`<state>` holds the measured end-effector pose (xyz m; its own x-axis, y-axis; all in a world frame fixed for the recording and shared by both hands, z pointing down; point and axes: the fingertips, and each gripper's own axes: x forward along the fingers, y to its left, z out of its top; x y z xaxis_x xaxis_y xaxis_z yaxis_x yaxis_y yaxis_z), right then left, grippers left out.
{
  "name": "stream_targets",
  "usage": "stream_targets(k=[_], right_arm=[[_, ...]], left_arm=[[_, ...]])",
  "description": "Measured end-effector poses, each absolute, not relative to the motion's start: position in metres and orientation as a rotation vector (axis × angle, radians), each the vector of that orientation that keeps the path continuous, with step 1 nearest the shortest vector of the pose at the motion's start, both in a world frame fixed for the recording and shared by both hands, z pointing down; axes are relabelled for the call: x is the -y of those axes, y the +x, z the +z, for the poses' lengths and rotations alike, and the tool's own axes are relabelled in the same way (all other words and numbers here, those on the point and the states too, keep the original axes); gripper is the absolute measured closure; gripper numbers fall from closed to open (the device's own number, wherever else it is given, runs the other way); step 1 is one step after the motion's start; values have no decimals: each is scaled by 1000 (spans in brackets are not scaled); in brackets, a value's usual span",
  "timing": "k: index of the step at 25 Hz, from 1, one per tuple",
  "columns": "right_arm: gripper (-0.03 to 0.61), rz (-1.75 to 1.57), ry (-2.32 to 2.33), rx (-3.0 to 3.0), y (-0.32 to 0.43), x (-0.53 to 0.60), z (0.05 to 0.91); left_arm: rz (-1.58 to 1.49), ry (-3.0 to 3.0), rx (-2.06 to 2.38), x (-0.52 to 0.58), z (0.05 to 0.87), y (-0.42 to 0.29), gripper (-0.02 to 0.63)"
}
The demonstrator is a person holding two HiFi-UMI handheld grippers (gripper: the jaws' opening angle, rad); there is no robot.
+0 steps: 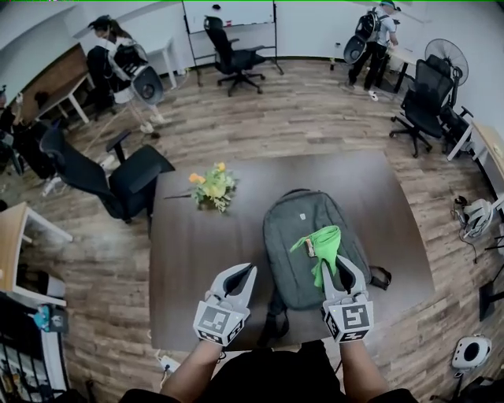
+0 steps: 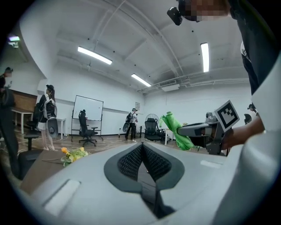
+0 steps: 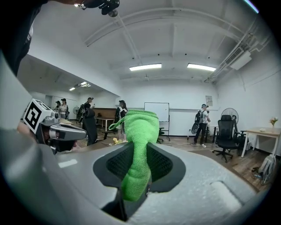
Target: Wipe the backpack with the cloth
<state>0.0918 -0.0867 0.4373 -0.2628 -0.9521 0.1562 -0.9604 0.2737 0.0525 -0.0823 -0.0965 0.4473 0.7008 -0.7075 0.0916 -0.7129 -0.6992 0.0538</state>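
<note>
A grey backpack [image 1: 295,228] lies flat on the dark brown table [image 1: 197,260], straps toward me. My right gripper [image 1: 340,261] hovers over the pack's right side, shut on a green cloth [image 1: 324,242] that bunches up out of its jaws. In the right gripper view the cloth [image 3: 138,132] fills the space between the pads and hides the backpack. My left gripper [image 1: 249,271] is held over the table just left of the pack, shut with nothing in it. The left gripper view shows its tips [image 2: 141,146] together and the cloth [image 2: 175,127] off to the right.
A small bunch of yellow flowers [image 1: 211,187] lies on the table's far left part. Black office chairs [image 1: 118,177] stand left of the table and further back. People with backpacks [image 1: 374,39] stand at the far wall near a whiteboard [image 1: 228,16].
</note>
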Motion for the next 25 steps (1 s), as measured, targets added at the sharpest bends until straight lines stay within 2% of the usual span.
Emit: stream_targets(k=[25], right_arm=[[486, 317, 1419, 2390, 52, 237, 544]], left_arm=[[142, 2534, 1563, 170, 497, -98, 597]])
